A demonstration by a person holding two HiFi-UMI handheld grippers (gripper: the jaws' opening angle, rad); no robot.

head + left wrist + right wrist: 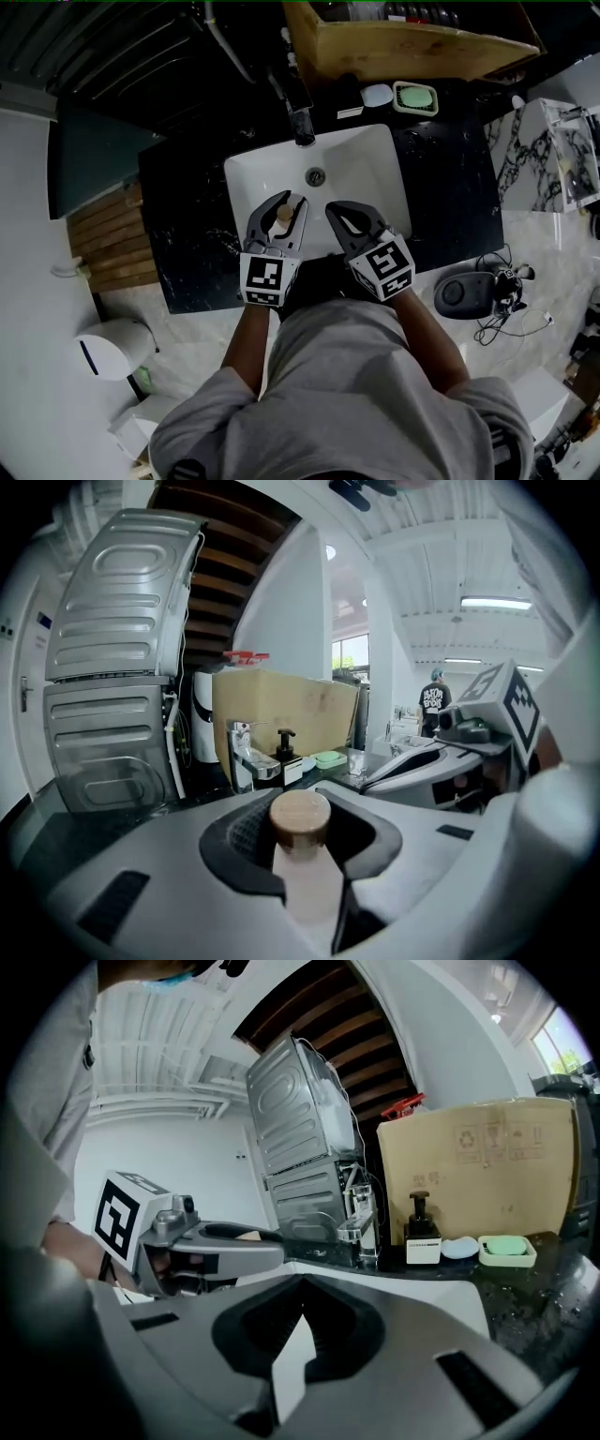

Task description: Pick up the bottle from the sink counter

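So the pale bottle with a round tan cap (pixel 302 850) (pixel 283 215) sits pinched in the left gripper (pixel 300 794) (pixel 284 199)
Its cap pokes up between those fingers. Just beside, the right gripper (pixel 302 1279) (pixel 337 208) has its fingers pressed together, empty. White rectangular sink basin (pixel 366 159) lies under both sets of fingertips, chrome faucet (pixel 302 122) beyond.

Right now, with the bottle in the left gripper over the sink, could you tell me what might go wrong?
1. The left gripper holds the bottle above the white sink. If the grip slips, the bottle would likely drop into the basin.
2. The right gripper, empty with its jaws together, sits close beside the left. A sideways move could knock the bottle.
3. The faucet stands just ahead, so a forward swing might hit it.
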